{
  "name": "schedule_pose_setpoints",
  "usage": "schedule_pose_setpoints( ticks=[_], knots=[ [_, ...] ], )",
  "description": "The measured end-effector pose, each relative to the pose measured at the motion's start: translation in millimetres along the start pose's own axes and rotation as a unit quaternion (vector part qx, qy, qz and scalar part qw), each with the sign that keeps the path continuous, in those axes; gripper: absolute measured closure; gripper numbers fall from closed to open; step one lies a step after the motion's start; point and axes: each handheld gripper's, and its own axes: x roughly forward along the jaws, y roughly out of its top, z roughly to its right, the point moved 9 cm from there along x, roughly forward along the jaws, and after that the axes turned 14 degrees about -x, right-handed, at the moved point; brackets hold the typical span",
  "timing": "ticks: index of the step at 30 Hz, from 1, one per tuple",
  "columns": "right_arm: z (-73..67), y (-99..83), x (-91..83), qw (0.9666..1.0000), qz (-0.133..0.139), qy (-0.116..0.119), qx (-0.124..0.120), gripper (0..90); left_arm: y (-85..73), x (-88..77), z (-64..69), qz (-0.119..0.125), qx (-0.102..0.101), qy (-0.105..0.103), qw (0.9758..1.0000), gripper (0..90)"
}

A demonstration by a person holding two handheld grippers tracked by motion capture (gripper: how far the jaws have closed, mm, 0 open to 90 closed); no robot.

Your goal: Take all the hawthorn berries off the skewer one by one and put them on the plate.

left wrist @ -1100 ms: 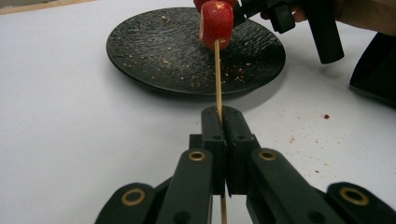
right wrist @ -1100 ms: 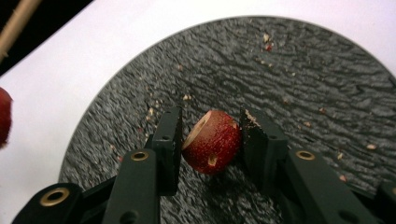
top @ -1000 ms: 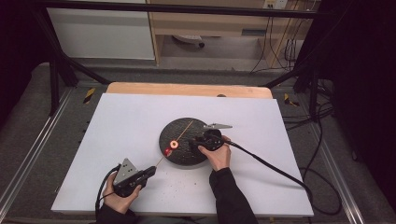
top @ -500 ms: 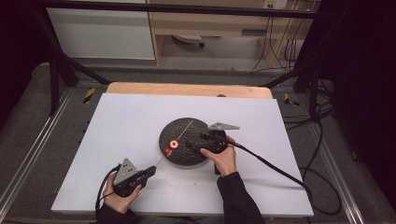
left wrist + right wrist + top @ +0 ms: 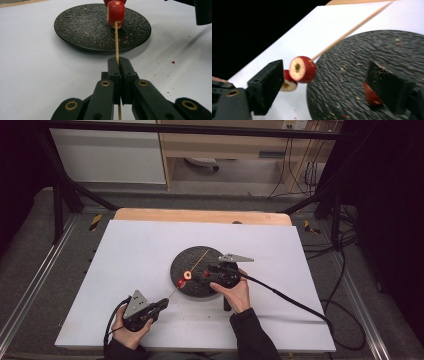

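A thin wooden skewer (image 5: 116, 40) carries red fruit slices with pale flesh (image 5: 115, 11) and is held low over the near-left rim of a black textured plate (image 5: 200, 262). My left gripper (image 5: 117, 62) is shut on the skewer's near end, at the table's front (image 5: 164, 303). My right gripper (image 5: 199, 278) reaches in from the right over the plate. Its jaws stand open (image 5: 325, 77), with the front slice (image 5: 302, 69) between them but closer to the left jaw. Behind it on the skewer sits a second slice (image 5: 288, 81). Another red piece (image 5: 370, 96) lies on the plate, half hidden by the right jaw.
The plate sits mid-table on a white sheet (image 5: 140, 250) with a wooden strip (image 5: 200, 215) along the far edge. Crumbs and red specks dot the plate and the sheet near it. The right gripper's cable (image 5: 290, 300) trails to the right across the table.
The right hand and gripper have shifted only slightly over the plate's near side. The left gripper and the skewer have stayed where they were.
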Motion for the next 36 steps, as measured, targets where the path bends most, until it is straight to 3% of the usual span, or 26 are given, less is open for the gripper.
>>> schedule_pose_setpoints(
  ticks=[12, 22, 27, 36],
  knots=[
    [-9.6, 3.1, 20.2, 0.9994, 0.014, 0.015, 0.028, 36.7, 0.7, -0.2, 1.6, 0.002, 0.002, -0.002, 1.0000, 88.4],
    [-17.9, -1.2, 22.5, 0.9968, 0.002, 0.051, 0.061, 60.3, 0.0, 0.6, 2.6, 0.000, 0.003, -0.002, 1.0000, 88.4],
    [-18.0, 2.0, 20.3, 0.9965, 0.005, 0.054, 0.064, 61.5, 1.2, -0.3, 3.6, 0.004, 0.004, -0.003, 1.0000, 88.4],
    [-2.8, 18.0, 14.5, 0.9978, 0.021, 0.028, 0.057, 61.7, 3.6, -2.5, 2.5, 0.012, 0.003, -0.004, 0.9999, 88.4]
  ],
)
